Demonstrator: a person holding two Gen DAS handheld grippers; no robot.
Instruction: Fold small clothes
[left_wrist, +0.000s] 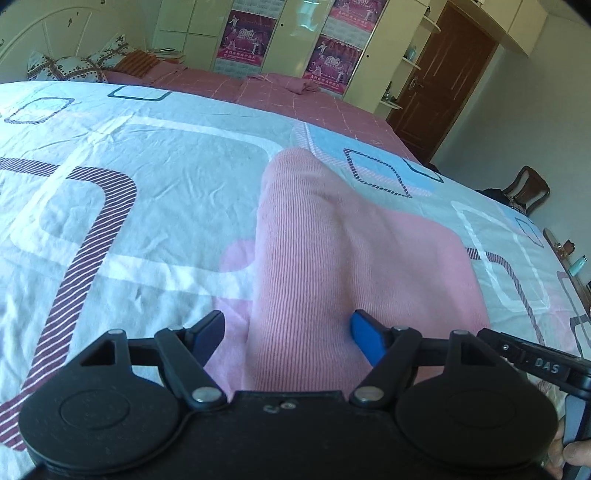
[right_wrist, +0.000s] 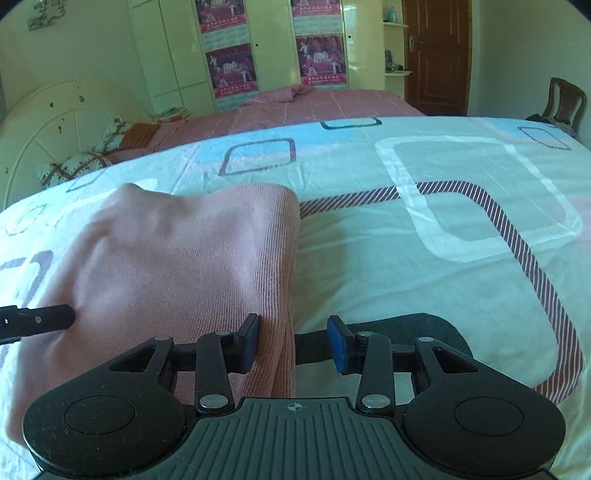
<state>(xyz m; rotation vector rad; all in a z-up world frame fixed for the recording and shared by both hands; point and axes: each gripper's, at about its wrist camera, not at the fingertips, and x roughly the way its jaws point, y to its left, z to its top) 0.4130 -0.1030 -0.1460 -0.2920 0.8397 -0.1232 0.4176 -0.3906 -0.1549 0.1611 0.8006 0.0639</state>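
A pink ribbed garment (left_wrist: 332, 240) lies folded lengthwise on the patterned bedsheet (left_wrist: 129, 184), bulging up in the middle. My left gripper (left_wrist: 290, 334) stands wide open astride its near end. The right blue pad (left_wrist: 364, 338) is against the cloth, while the left pad (left_wrist: 212, 332) is clear of it. In the right wrist view the garment (right_wrist: 166, 258) fills the left side. My right gripper (right_wrist: 295, 341) is open over the garment's near right edge: the left pad (right_wrist: 251, 341) touches the fabric and the right pad (right_wrist: 338, 343) stands apart from it. The left gripper's finger (right_wrist: 40, 319) pokes in beside it.
Beyond the sheet lie a pink checked blanket (left_wrist: 258, 92), pillows (left_wrist: 74, 66) and a white headboard (right_wrist: 55, 129). Wardrobes with posters (right_wrist: 229, 70) and a brown door (right_wrist: 436, 55) line the far wall. A wooden chair (right_wrist: 565, 99) stands at the right.
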